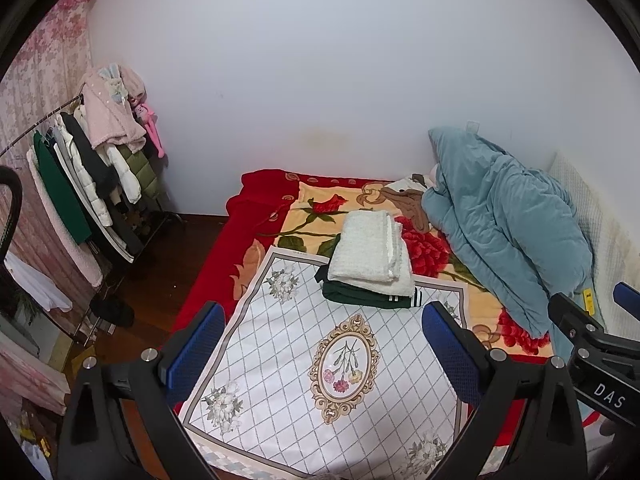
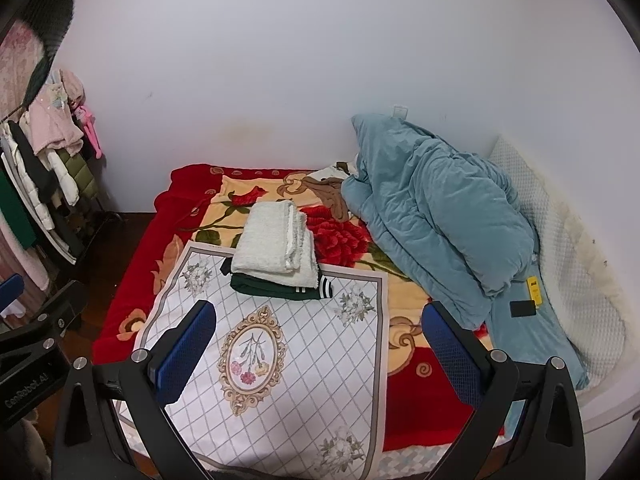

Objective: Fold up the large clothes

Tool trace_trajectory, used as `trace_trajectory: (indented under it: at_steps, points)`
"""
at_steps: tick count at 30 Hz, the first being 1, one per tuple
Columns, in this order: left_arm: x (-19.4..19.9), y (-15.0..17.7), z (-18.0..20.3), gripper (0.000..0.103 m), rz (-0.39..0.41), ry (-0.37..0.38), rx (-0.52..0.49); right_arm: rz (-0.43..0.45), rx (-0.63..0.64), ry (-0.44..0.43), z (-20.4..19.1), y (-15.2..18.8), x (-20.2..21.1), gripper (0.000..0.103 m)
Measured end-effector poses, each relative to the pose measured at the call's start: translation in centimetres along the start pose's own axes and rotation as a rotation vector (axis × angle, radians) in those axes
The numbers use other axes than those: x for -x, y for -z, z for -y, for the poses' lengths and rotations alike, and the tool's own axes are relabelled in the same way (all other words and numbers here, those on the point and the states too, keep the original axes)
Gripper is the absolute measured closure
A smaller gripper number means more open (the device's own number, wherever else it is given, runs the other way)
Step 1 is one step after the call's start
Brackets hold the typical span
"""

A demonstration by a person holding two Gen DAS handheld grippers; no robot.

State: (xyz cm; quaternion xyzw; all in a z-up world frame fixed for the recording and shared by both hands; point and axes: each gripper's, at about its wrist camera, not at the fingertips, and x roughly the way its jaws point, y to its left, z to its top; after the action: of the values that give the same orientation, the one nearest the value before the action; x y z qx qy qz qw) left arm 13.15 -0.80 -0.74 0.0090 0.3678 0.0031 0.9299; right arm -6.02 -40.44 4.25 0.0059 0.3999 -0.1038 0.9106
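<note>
A folded white fleece garment (image 1: 370, 250) (image 2: 276, 242) lies on top of a folded dark green garment (image 1: 368, 298) (image 2: 276, 288) at the far edge of a white diamond-patterned cloth (image 1: 320, 360) (image 2: 272, 360) spread on the bed. A crumpled brown and white garment (image 1: 408, 198) (image 2: 326, 188) lies beyond the stack beside the quilt. My left gripper (image 1: 324, 344) hovers open above the patterned cloth, short of the stack, holding nothing. My right gripper (image 2: 320, 344) is likewise open and empty, over the same cloth. The right gripper's body shows at the left wrist view's right edge.
A red floral blanket (image 1: 248, 236) (image 2: 420, 380) covers the bed. A bunched teal quilt (image 1: 508, 224) (image 2: 440, 208) fills the bed's right side, with a white pillow (image 2: 568, 280) behind. A clothes rack (image 1: 92, 176) (image 2: 40, 176) with several coats stands on the left by the dark floor.
</note>
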Motion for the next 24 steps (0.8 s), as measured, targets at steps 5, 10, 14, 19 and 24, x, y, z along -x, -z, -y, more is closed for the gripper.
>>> trace_trajectory:
  at_steps: [5, 10, 14, 19, 24]
  points:
    - [0.39, 0.25, -0.09, 0.003, 0.000, 0.004, -0.007, -0.001, -0.001, -0.003, 0.30, -0.04, -0.18, 0.000]
    - [0.37, 0.24, 0.03, 0.003, 0.000, 0.003, -0.007, 0.004, 0.000, 0.003, 0.47, 0.38, -0.08, 0.000]
    - [0.31, 0.21, 0.04, 0.003, 0.000, 0.003, -0.008, 0.010, -0.001, 0.007, 0.49, 0.66, 0.16, 0.000]
    - [0.61, -0.10, 0.08, 0.003, 0.008, 0.003, -0.011, 0.018, -0.003, 0.014, 0.60, 0.68, 0.34, 0.000]
    - [0.72, -0.25, -0.02, 0.003, 0.009, 0.003, -0.012, 0.026, 0.001, 0.022, 0.46, 0.53, 0.64, 0.000]
